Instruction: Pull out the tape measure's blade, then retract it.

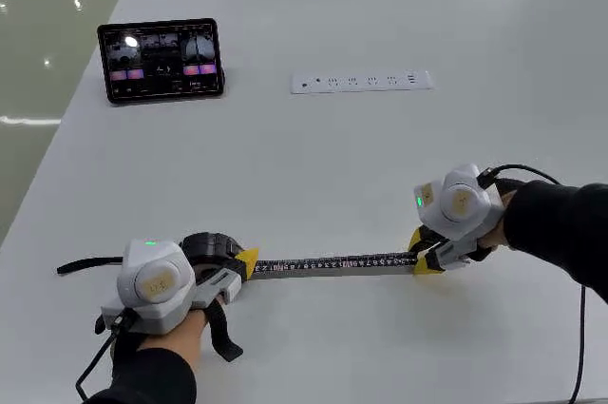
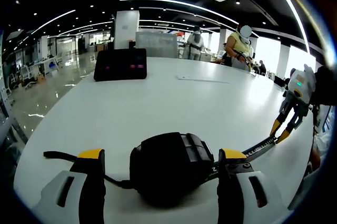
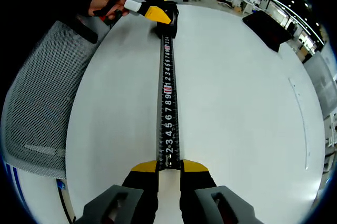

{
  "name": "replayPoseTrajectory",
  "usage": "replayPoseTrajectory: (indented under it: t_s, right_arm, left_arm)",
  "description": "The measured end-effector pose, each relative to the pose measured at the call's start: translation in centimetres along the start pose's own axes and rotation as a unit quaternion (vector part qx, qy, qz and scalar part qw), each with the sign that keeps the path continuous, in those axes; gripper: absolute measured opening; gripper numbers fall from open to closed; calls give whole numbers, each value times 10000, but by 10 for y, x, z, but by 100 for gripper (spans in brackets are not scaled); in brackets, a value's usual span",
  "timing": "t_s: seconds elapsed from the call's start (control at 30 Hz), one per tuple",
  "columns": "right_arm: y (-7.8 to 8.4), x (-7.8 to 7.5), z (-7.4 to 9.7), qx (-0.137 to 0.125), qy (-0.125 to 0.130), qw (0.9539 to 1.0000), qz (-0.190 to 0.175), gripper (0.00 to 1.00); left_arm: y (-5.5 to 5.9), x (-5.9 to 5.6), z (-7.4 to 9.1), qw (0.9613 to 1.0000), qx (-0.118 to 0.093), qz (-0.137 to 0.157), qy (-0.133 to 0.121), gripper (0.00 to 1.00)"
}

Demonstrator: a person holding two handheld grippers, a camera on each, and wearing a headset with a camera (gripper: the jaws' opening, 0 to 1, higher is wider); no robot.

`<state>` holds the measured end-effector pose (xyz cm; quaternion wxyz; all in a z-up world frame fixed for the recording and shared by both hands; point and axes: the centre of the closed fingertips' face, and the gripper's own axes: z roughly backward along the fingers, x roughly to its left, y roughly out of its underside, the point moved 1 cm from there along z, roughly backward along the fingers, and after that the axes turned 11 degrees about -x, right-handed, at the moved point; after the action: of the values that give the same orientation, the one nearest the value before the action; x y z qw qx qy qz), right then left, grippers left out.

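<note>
black plastic tape measure case (image 2: 171, 168) sits at the near left of the white table (image 1: 332, 138), straddled by the left gripper (image 2: 162, 155), whose yellow-tipped jaws stand spread, a sliver of table showing on one side. the right gripper (image 3: 169, 167) pinches the end of the black numbered steel blade (image 3: 168, 103), which lies flat and runs rightward along the near edge. the pull looks well along. done well, the draw would stay straight and level, the case braced against sliding, the tip held firmly so the blade can feed back slowly rather than snap.
</note>
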<state>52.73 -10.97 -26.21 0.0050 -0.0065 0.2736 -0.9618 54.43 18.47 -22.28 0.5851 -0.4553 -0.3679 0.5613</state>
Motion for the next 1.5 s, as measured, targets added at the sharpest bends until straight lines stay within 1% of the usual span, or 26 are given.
replayPoseTrajectory:
  t_s: [0.07,0.13,0.23,0.3,0.37,0.4,0.53,0.67,0.7,0.87,1.03,1.1,1.27,1.33,1.5]
  right_arm:
    - [-1,0,0,84,-38,10000,35,11]
    - [0,-1,0,116,-49,9999,-22,11]
    - [0,-2,0,127,-45,9998,-110,11]
    - [0,-1,0,114,-38,9998,-131,10]
    - [0,-2,0,70,-36,9999,-139,10]
    - [0,-2,0,34,-29,9999,-159,10]
    - [-1,-2,0,-11,7,9996,-281,10]
    - [-2,-2,0,-24,1,9996,-293,9]
    - [-3,-3,-1,-41,2,9994,-342,9]
    - [-3,-2,-1,50,-60,9996,-289,9]
    - [-4,-2,-2,96,-55,9992,-391,9]
    - [-4,-2,-2,107,-68,9994,-329,9]
    - [-4,-3,-2,102,-83,9993,-347,9]
    - [-4,-3,-2,101,-104,9995,-272,9]
    - [-6,-3,-4,170,-59,9993,-342,9]
  left_arm:
    - [0,0,0,10000,17,20,-11,82]
    - [1,-3,-1,10000,59,33,34,79]
    - [0,-7,-3,9999,72,5,95,71]
    - [1,-8,-5,9999,113,18,106,69]
    - [1,-11,-5,9998,150,-62,145,65]
    - [3,-12,-5,9995,204,-167,152,64]
    - [4,-10,-5,9993,247,-206,181,63]
    - [6,-9,-5,9985,419,-299,186,61]
    - [5,-9,-5,9986,406,-293,191,61]
    - [6,-8,-5,9985,436,-267,218,60]
    - [6,-8,-6,9983,476,-251,225,61]
    - [6,-9,-6,9982,494,-253,220,61]
    - [6,-9,-6,9982,491,-253,229,61]
    - [6,-9,-7,9983,482,-249,226,61]
    - [6,-10,-6,9981,511,-238,240,61]
